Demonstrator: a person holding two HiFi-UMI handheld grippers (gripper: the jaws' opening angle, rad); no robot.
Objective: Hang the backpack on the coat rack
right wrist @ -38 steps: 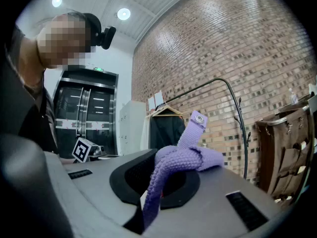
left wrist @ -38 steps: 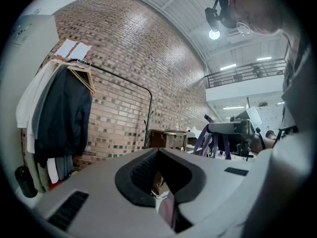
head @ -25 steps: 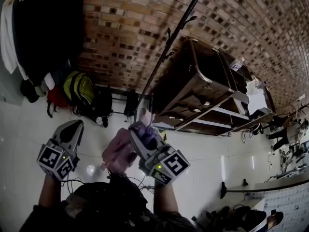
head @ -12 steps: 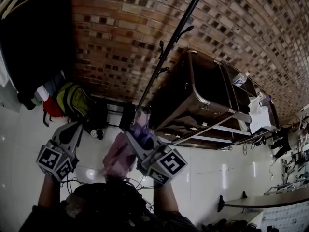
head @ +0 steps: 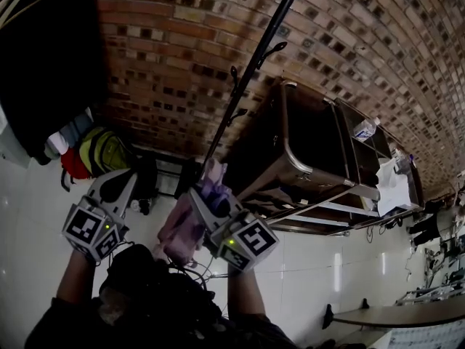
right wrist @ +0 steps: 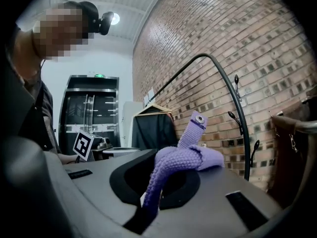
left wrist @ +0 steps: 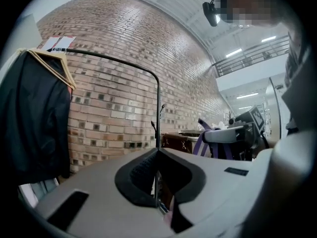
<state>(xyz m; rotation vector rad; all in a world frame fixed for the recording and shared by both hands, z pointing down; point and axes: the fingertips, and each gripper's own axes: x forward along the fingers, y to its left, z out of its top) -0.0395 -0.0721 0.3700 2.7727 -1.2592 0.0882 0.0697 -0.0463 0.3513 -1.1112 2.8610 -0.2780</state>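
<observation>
One backpack (head: pixel 180 230), hanging lengthwise, strap (right wrist: pixel 173 165) uppermost

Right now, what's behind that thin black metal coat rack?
A red-brown brick wall stands behind the coat rack. Its foot is hidden by the right gripper and its purple knitted backpack.

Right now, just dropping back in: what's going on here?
A person holds a small pink-and-purple backpack up in front of the black coat rack by the brick wall. The right tool is shut on the bag's knitted purple strap, and the bag hangs below it. The left tool is shut on nothing, off to the bag's side. The bag is not yet on any of the hooks, which stand ahead of both tools.
</observation>
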